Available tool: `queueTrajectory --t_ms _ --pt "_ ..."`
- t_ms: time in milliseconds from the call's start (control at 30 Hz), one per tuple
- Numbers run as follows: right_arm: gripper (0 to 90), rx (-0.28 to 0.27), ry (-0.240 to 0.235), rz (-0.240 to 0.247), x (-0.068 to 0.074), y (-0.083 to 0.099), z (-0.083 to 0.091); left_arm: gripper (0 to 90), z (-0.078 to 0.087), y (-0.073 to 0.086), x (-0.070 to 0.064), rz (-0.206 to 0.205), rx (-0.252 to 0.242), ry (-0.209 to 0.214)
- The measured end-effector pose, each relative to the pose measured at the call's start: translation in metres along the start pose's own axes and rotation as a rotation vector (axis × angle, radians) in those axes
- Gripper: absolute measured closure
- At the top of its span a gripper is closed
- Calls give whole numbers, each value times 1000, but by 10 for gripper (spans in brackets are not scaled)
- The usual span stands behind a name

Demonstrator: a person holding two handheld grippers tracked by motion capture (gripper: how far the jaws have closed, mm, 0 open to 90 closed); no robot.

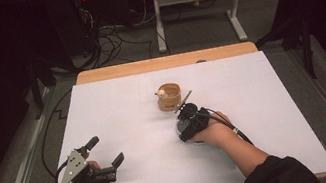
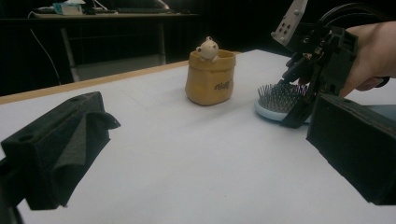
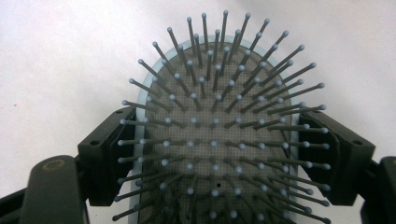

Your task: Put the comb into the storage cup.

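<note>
My right gripper [image 1: 191, 126] has its black jaws closed against both sides of the pale-blue oval hairbrush with grey ball-tipped bristles [image 3: 217, 135], which lies bristles-up on the white table [image 1: 122, 129] just beside the tan pouch-shaped holder with a small cream figure at its rim [image 1: 169, 96]. My left gripper [image 1: 104, 157] rests released, well apart. I judge the grasp made; lifting and placing remain.

In the right gripper view the hairbrush [image 3: 215, 140] runs off the bottom edge, handle out of frame. From above, the right gripper [image 1: 188, 123] and hand cover most of it. The pouch [image 2: 210, 77] lettering's too blurry to read.
</note>
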State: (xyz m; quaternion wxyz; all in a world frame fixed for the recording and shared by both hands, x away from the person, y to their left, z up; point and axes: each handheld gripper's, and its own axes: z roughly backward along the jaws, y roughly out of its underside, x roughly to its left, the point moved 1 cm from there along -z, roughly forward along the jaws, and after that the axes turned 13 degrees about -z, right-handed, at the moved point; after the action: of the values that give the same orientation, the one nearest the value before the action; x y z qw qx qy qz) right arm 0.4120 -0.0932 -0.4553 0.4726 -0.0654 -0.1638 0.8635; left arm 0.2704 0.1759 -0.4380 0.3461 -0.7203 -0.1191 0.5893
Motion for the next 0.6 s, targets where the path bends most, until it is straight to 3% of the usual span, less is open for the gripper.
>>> queueTrajectory --t_ms 167,333,600 --pt "206 -5 3 4 1 0 1 2 0 0 1 -14 1 5" --pt "206 -7 7 7 1 1 3 2 0 -1 0 3 -1 1" --pt "207 -50 6 5 -2 1 13 2 0 0 0 -3 -1 3"
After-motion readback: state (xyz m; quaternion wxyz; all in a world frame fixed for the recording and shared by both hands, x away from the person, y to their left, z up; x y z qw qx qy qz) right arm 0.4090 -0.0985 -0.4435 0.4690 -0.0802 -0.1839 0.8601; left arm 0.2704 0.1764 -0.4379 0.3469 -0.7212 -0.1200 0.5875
